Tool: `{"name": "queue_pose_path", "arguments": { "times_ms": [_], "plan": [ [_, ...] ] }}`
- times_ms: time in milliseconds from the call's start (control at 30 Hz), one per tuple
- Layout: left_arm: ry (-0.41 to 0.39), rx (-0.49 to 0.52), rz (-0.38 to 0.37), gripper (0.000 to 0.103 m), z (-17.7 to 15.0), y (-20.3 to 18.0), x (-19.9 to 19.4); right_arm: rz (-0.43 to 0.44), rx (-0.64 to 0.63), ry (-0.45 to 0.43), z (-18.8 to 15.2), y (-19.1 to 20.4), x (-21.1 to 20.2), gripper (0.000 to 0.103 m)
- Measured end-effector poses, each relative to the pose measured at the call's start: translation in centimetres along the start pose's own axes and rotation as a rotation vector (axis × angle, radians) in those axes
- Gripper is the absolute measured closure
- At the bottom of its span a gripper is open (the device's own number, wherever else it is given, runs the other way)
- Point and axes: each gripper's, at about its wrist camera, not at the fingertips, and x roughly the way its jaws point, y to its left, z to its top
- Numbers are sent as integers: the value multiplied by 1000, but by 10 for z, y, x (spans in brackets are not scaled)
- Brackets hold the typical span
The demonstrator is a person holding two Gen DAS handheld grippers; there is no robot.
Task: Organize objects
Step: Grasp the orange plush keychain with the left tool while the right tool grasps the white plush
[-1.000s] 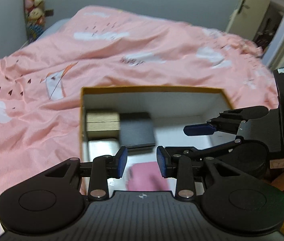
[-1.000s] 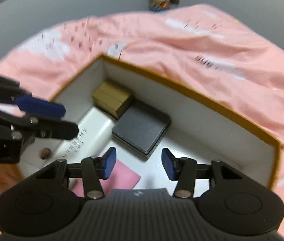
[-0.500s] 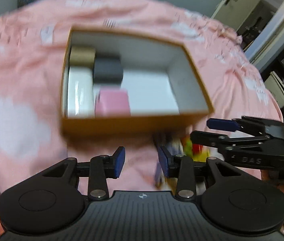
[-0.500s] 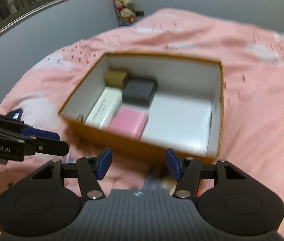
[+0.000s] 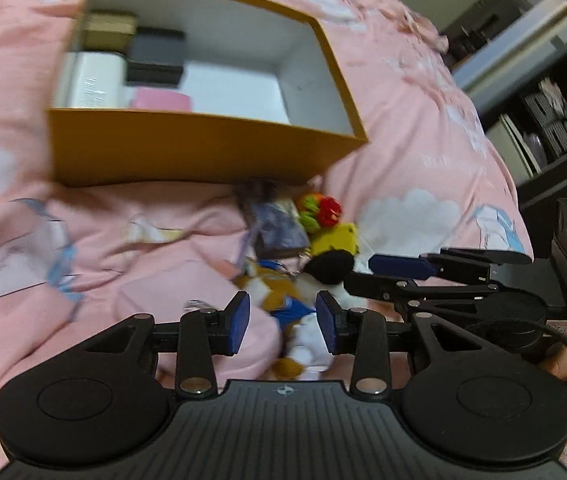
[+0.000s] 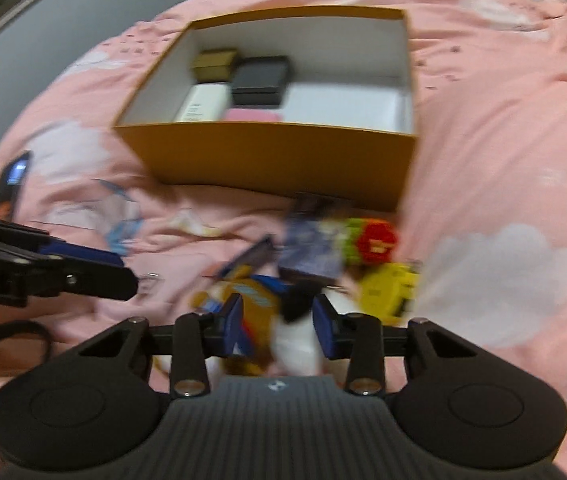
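Observation:
An orange box (image 5: 203,148) with a white inside lies on the pink bedspread, also seen as the orange box (image 6: 271,156) in the right wrist view. It holds a gold box (image 5: 109,32), a black box (image 5: 155,56), a white box (image 5: 95,84) and a pink box (image 5: 161,101). In front of it is a pile: a purple card pack (image 5: 279,228), a red-green toy (image 5: 321,210), a yellow piece (image 5: 335,240) and a black-white-brown plush (image 5: 323,272). My left gripper (image 5: 283,328) hovers open over the plush. My right gripper (image 6: 279,326) is closing, with the plush (image 6: 295,336) showing between its pads, untouched.
The bedspread (image 5: 83,240) is rumpled around the pile. Dark shelves (image 5: 555,120) stand past the bed's right edge. A phone-like dark object (image 6: 11,188) lies at the left. Each gripper shows in the other's view, the left gripper (image 6: 83,268) being close beside the right one.
Both grippers have pulled back out of the box and now hang over the pile in front of it. The right jaws have narrowed; the left jaws look the same.

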Motion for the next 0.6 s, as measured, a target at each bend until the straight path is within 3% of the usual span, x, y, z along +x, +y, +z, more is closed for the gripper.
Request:
{"name": "queue_pose_path", "arguments": {
  "times_ms": [133,233,467,600],
  "plan": [
    [79,-7,4,59,12,-9,28,-42,-15,33,-2,-16,4,61],
    [146,-34,55,59,17,-10,48,-39,-28,82,-3,-28,11,61],
    [299,-44,126,58,33,-12,89,55,-61,189,1,-45,26,58],
    [349,-28,172,56,36,-15,101,101,-84,235,9,-47,35,57]
  ]
}}
